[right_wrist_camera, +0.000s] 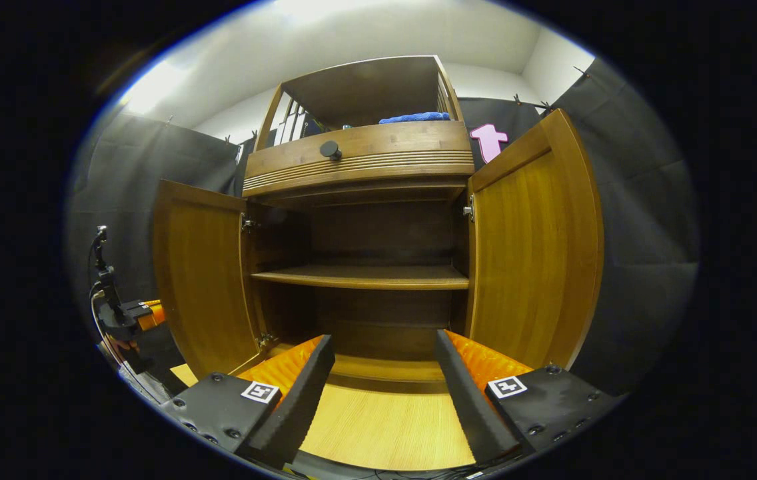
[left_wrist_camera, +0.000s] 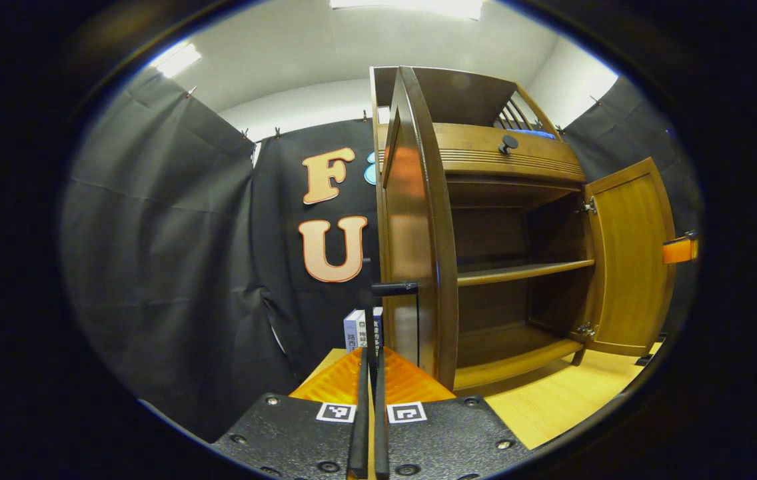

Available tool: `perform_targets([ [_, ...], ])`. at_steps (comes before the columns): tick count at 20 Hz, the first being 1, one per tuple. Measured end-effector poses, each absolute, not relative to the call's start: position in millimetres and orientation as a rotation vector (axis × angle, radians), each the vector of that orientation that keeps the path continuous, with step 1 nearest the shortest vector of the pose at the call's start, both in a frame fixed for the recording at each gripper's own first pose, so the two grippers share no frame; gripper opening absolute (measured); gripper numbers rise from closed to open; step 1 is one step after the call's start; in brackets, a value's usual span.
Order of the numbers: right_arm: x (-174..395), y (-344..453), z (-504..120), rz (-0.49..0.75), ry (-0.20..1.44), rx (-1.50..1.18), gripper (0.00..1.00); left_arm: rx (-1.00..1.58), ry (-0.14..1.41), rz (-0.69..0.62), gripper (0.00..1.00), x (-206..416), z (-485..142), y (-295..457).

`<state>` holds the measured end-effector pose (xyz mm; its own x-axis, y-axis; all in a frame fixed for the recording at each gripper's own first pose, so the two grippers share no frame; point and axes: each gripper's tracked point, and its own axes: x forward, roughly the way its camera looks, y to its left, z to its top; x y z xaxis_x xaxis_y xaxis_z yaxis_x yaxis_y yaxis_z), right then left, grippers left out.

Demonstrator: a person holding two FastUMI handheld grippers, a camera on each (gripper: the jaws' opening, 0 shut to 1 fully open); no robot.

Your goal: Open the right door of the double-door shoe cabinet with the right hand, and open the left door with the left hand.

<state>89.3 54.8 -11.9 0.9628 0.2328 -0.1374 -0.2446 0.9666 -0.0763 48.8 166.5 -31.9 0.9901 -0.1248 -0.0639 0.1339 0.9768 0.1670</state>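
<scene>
Closed fingers of the left gripper [left_wrist_camera: 369, 373] are seen lowest in the left gripper view, pressed together with nothing between them, aimed just below the dark handle [left_wrist_camera: 394, 288] of the left door [left_wrist_camera: 418, 227]. That door is swung out edge-on; the right door [right_wrist_camera: 532, 253] is likewise wide open in the right gripper view, so both openings are judged done. The shoe cabinet [right_wrist_camera: 358, 277] stands on the wooden surface [right_wrist_camera: 385, 427], shelves bare. The right gripper [right_wrist_camera: 384, 363] is held level, facing the interior, its fingers spread wide and empty.
</scene>
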Motion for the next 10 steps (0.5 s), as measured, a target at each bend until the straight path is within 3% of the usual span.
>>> perform_targets([
  [1,89.6,55.9,-11.2,0.241,0.128,-0.094,0.98,0.17,0.053,-0.142,0.05,49.7,-32.6,169.3],
  [2,89.9,56.0,-10.8,0.239,0.127,-0.094,0.98,0.174,0.057,-0.156,0.12,52.6,-35.2,170.4],
  [10,94.6,52.5,-13.3,0.227,0.131,-0.083,1.0,0.184,0.085,-0.249,0.1,50.6,-42.9,169.3],
])
